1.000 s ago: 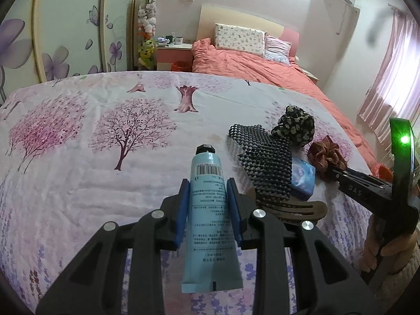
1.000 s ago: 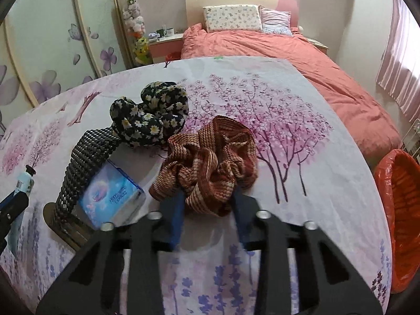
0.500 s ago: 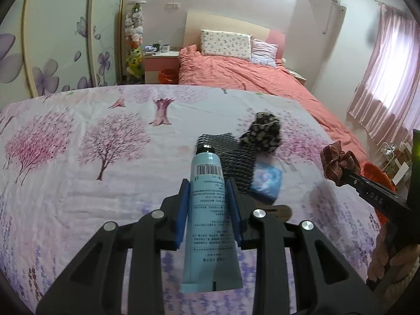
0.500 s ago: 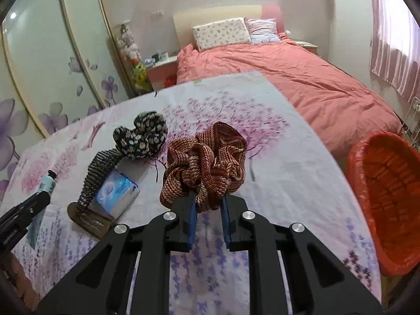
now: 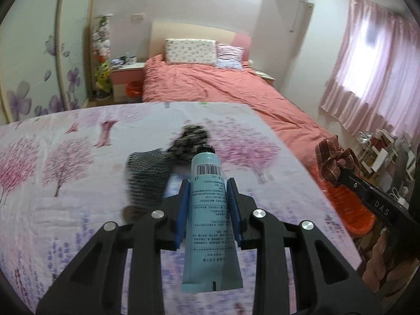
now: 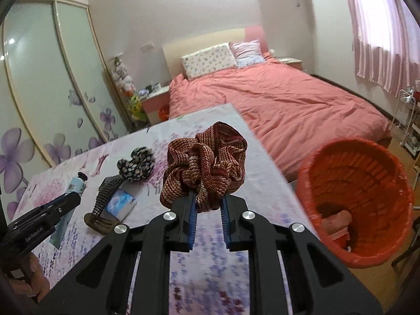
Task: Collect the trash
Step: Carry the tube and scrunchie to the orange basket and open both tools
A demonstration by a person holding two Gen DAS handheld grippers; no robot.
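Observation:
My left gripper (image 5: pixel 207 191) is shut on a light blue tube (image 5: pixel 208 210) with a black cap, held above the flowered table cover. My right gripper (image 6: pixel 207 202) is shut on a red-brown striped scrunchie (image 6: pixel 207 165), lifted off the table near its right edge. That scrunchie also shows in the left wrist view (image 5: pixel 333 160). An orange waste basket (image 6: pixel 359 204) stands on the floor right of the table, with some trash at its bottom. The left gripper and tube show in the right wrist view (image 6: pixel 76 183).
On the table (image 6: pixel 262 183) lie a black floral scrunchie (image 6: pixel 136 164), a black mesh band (image 6: pixel 106 191), a blue-white tissue pack (image 6: pixel 120 203) and a brown comb (image 6: pixel 101 223). A pink bed (image 6: pixel 275 99) is behind; wardrobe doors (image 6: pixel 39 78) at left.
Both grippers rose and swung right with their loads. The scrunchie left the table, and the orange basket came fully into the right wrist view.

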